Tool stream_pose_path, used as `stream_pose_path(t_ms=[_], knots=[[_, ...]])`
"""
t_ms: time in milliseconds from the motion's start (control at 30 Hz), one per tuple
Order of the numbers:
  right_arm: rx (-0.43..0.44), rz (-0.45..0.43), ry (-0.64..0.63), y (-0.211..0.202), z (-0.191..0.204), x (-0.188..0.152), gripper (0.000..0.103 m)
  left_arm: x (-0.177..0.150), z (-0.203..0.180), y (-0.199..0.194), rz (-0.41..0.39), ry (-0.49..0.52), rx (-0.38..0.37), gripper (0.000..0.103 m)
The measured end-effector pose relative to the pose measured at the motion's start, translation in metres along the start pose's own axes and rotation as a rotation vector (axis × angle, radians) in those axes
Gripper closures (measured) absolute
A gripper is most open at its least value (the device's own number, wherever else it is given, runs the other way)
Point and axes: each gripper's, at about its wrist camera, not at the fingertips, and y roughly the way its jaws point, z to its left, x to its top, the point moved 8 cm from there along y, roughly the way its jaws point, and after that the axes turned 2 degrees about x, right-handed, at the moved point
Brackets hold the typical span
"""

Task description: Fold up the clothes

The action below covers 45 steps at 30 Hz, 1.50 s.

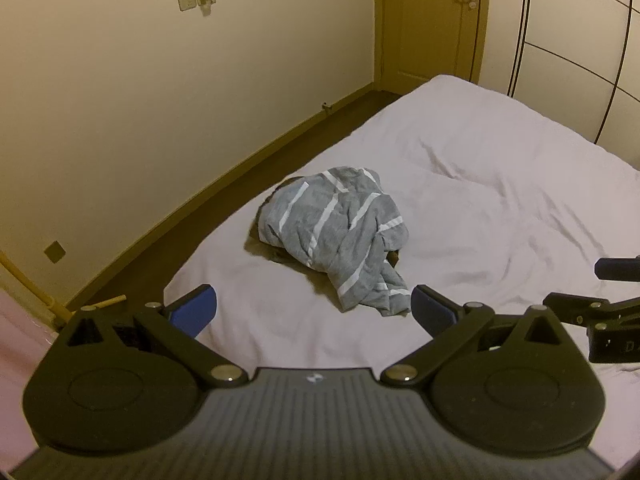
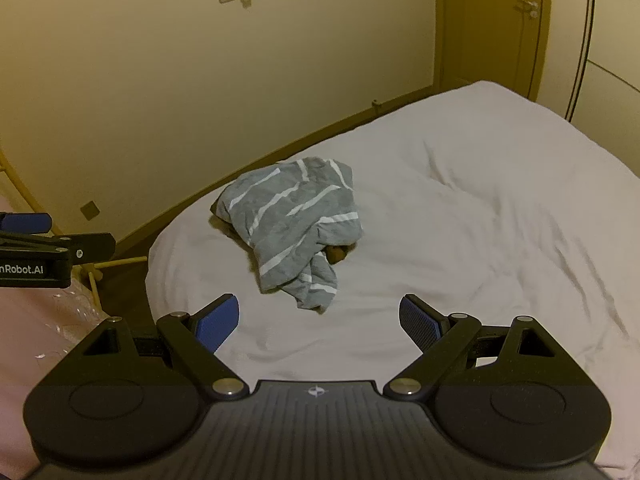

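- Left wrist view: the left gripper (image 1: 314,314) hangs over the near end of the bed (image 1: 500,208), jaws spread wide, nothing between the blue pads (image 1: 196,314).
- Sitting just past those pads is a crumpled grey garment with white stripes (image 1: 336,236), bunched into a heap on the white sheet, near the bed's left edge. Can't tell if it's a shirt or something else, it's too scrunched up.
- Something brownish peeks out from under the heap, too hidden to call.
- Neither gripper touches the cloth; both are a bit short of it.
- Right wrist view shows pretty much the same deal: the right gripper (image 2: 319,322) is also wide open and empty, with the striped garment ahead and slightly left of centre.
- The two grippers are side by side; each one pokes into the edge of the other's view.
- The sheet is wrinkled, with deeper creases toward the right and far side.
- Left of the bed there's a strip of dark floor (image 1: 224,184), then a cream wall (image 1: 180,92) with a couple of sockets up high.
- Far end has a wooden door (image 1: 436,20) with a handle, and a panelled wardrobe (image 1: 576,48) to its right.
- A light wooden stick thing (image 2: 116,263) lies on the floor by the bed's near left corner.
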Motion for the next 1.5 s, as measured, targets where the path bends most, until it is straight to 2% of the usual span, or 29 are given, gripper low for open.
stream_pose_path(t_ms=[267, 367, 500, 1200, 1500], knots=[[0.046, -0.023, 0.029, -0.007, -0.018, 0.0, 0.014, 0.002, -0.018, -0.005, -0.012, -0.003, 0.031, 0.001], [0.033, 0.004, 0.03, 0.007, -0.021, 0.004, 0.014, 0.009, -0.018, 0.01, 0.018, -0.021, 0.006, 0.001], [0.039, 0.006, 0.025, 0.007, -0.038, 0.015, 0.014, 0.007, -0.023, 0.017, 0.014, -0.025, 0.007, 0.001], [0.05, 0.02, -0.026, 0.025, -0.046, 0.013, 0.014, -0.008, -0.032, 0.027, 0.019, -0.046, -0.002, 0.001], [0.053, 0.017, -0.015, 0.026, -0.049, 0.011, 0.014, -0.018, -0.031, 0.03, 0.048, -0.031, 0.001, 0.001]])
